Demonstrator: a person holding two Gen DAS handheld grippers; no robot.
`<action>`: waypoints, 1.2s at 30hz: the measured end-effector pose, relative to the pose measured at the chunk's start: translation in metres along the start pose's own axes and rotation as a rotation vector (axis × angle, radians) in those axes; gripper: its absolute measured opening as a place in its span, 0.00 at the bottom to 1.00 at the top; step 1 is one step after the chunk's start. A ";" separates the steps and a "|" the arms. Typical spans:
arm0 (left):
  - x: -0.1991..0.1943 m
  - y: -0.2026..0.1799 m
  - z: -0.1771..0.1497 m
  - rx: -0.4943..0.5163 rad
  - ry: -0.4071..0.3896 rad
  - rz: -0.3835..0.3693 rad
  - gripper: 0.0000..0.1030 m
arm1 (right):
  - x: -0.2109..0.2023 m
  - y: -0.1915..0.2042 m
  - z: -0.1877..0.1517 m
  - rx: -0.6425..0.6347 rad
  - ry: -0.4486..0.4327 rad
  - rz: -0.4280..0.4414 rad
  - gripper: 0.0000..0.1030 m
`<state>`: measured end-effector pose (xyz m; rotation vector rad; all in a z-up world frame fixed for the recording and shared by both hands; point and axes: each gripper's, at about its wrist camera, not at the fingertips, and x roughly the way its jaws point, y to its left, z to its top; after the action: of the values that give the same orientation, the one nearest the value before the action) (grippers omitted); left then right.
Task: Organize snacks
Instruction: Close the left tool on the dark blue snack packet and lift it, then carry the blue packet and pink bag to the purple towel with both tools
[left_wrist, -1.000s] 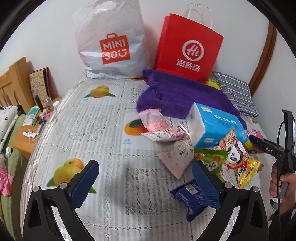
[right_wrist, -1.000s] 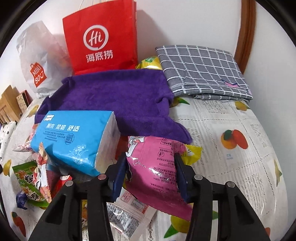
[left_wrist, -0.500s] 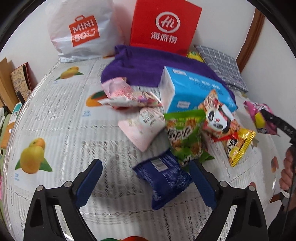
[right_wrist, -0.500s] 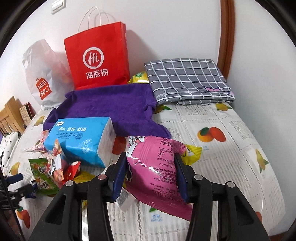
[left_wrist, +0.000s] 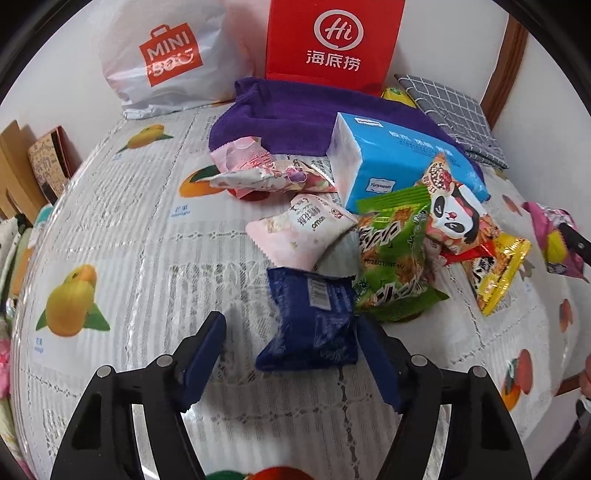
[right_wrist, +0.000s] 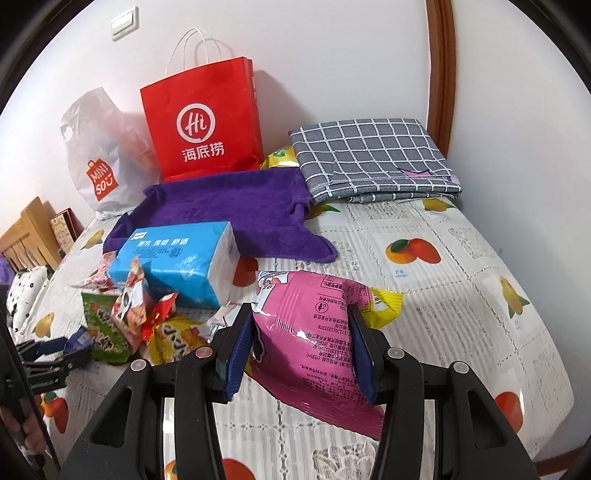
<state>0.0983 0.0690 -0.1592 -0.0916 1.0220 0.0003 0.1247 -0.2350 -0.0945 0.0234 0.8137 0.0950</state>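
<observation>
The left gripper (left_wrist: 291, 354) had just been closing its jaws around the dark blue packet (left_wrist: 312, 319), which lay on the bed in front of the blue tissue pack (left_wrist: 399, 162); the right jaw touched it, the left stood clear, so nothing was gripped yet. It looked light, crinkly and slick, best pinched across its puffed middle. Right of the tissue pack, the right gripper (right_wrist: 301, 343) was clenched on the pink snack bag (right_wrist: 314, 332), soft and light.
</observation>
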 end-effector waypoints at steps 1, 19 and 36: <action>0.001 -0.002 0.001 0.010 -0.001 0.014 0.68 | -0.001 0.000 -0.002 -0.002 0.002 0.001 0.47; -0.052 0.000 -0.005 0.000 -0.055 -0.025 0.42 | -0.036 0.019 -0.014 -0.011 0.002 0.085 0.47; -0.096 -0.040 0.041 0.032 -0.140 -0.163 0.42 | -0.068 0.067 0.024 -0.083 -0.045 0.194 0.47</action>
<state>0.0851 0.0360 -0.0530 -0.1434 0.8723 -0.1564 0.0910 -0.1739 -0.0247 0.0265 0.7603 0.3103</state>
